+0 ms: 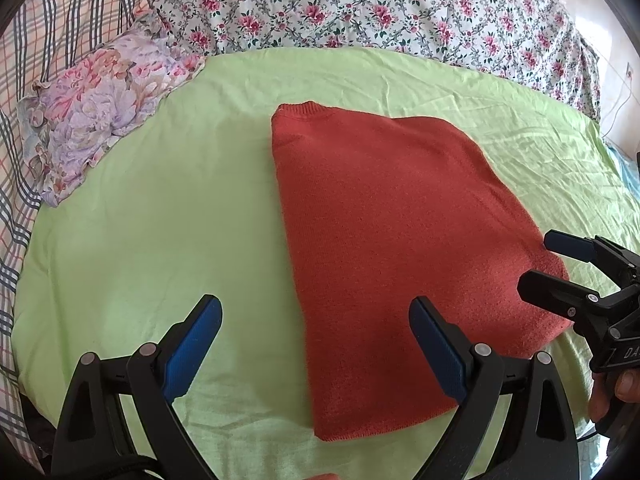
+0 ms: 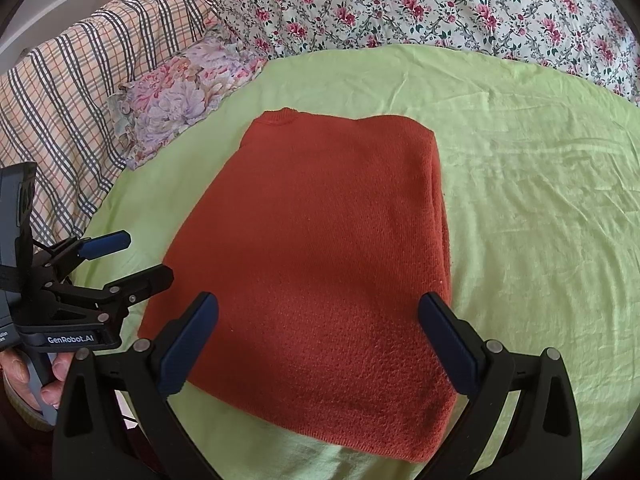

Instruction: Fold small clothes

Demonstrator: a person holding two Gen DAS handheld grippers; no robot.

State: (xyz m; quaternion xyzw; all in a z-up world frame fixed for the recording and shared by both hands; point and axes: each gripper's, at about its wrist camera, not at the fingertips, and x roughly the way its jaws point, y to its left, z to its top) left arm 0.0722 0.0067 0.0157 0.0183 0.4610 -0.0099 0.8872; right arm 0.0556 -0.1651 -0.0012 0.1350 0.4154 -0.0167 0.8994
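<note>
1. Bed: a light green sheet (image 1: 160, 220) covers the working surface, faintly creased.
2. Far left: a checked blanket (image 1: 60, 32) lies bunched along the edge.
3. Beside it, a small pillow (image 1: 100, 112) with a pastel flower print rests on the sheet's corner.
4. Rear: a quilt (image 1: 380, 8) with pink flowers runs along the back.
5. Centre: the sweater (image 2: 320, 248), rust red, lies folded into a flat block on the sheet, collar at the far end.
6. Left gripper (image 1: 316, 344): jaws spread wide, holding nothing, low over the sweater's near left edge; whether the right pad touches the knit is unclear.
7. Right gripper (image 2: 318, 340): jaws likewise released and empty, poised above the sweater's near end.
</note>
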